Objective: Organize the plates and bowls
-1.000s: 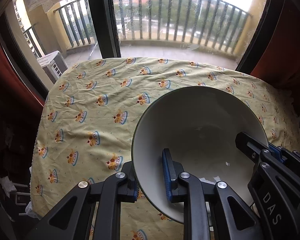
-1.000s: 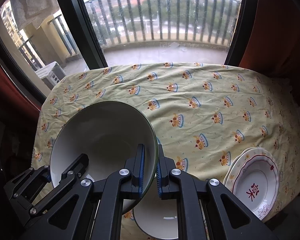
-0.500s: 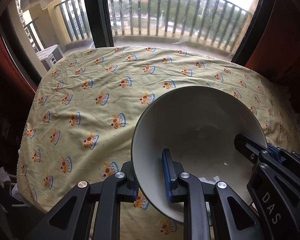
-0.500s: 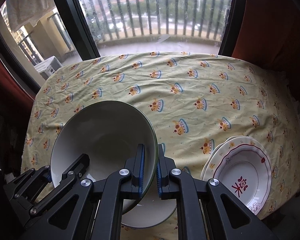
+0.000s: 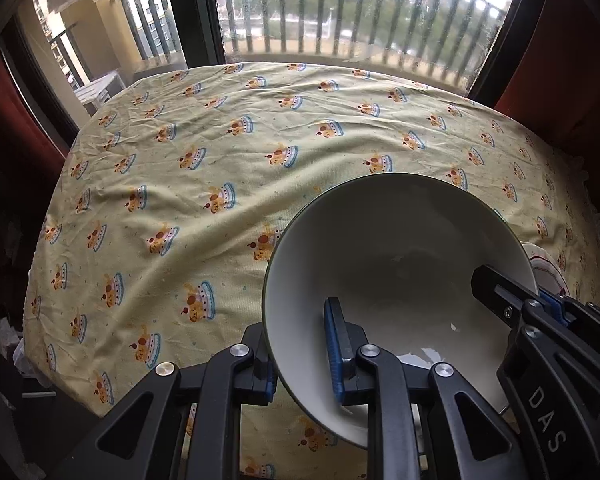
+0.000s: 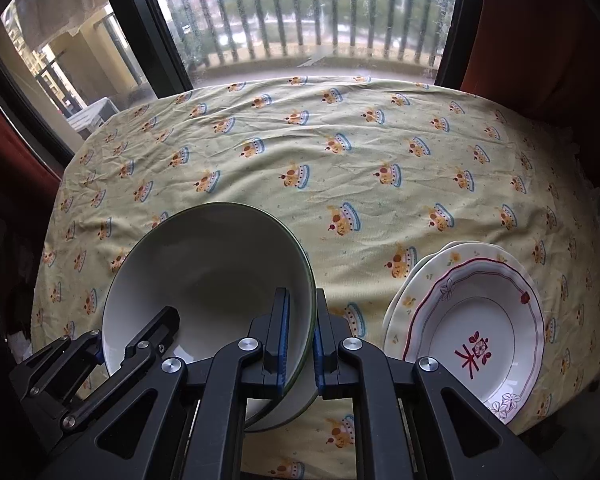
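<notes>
A large white bowl with a dark green rim (image 5: 400, 260) hangs tilted above the table, held from both sides. My left gripper (image 5: 298, 352) is shut on its left rim, one blue pad inside the bowl and one outside. My right gripper (image 6: 300, 336) is shut on the opposite rim of the same bowl (image 6: 212, 276). Each gripper shows in the other's view: the right gripper (image 5: 536, 300) and the left gripper (image 6: 112, 344). Directly beneath, a second white bowl (image 6: 296, 408) stands on the cloth, mostly hidden. A stack of patterned plates (image 6: 476, 320) lies to the right.
A round table under a yellow cloth printed with crowns (image 6: 340, 160) fills both views. Its far half and left side hold nothing. A window with a balcony railing (image 5: 340, 12) lies beyond, and red curtains (image 6: 540, 32) hang at both sides.
Both grippers have carried the bowl forward and down toward the table. The plates have come further into the right view, and the held bowl now covers more of the bowl below.
</notes>
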A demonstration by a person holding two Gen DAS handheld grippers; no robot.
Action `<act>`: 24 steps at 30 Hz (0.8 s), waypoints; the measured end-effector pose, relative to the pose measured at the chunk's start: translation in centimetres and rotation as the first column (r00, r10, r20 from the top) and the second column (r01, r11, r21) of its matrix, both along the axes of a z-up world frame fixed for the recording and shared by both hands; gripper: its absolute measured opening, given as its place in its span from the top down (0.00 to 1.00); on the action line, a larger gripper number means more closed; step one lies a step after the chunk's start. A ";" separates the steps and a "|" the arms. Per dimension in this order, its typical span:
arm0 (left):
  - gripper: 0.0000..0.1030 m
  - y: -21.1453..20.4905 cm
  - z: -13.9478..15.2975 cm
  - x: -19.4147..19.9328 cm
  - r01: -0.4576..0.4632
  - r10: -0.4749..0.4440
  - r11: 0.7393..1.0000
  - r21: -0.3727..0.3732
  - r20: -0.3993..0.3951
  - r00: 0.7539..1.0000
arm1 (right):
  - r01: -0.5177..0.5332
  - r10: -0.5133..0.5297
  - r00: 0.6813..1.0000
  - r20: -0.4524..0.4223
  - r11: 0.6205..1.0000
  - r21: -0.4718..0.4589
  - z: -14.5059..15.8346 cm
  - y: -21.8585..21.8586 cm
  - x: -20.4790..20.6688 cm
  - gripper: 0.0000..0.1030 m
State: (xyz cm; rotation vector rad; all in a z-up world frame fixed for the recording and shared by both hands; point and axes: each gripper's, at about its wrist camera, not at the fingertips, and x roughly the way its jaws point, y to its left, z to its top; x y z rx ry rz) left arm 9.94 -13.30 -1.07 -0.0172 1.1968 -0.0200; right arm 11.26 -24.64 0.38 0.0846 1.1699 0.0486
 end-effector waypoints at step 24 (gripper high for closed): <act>0.64 -0.8 -2.2 -1.8 0.046 -0.045 0.999 0.023 -0.049 0.998 | -0.011 0.012 1.000 -0.026 0.998 0.056 -2.5 -0.8 -2.0 0.83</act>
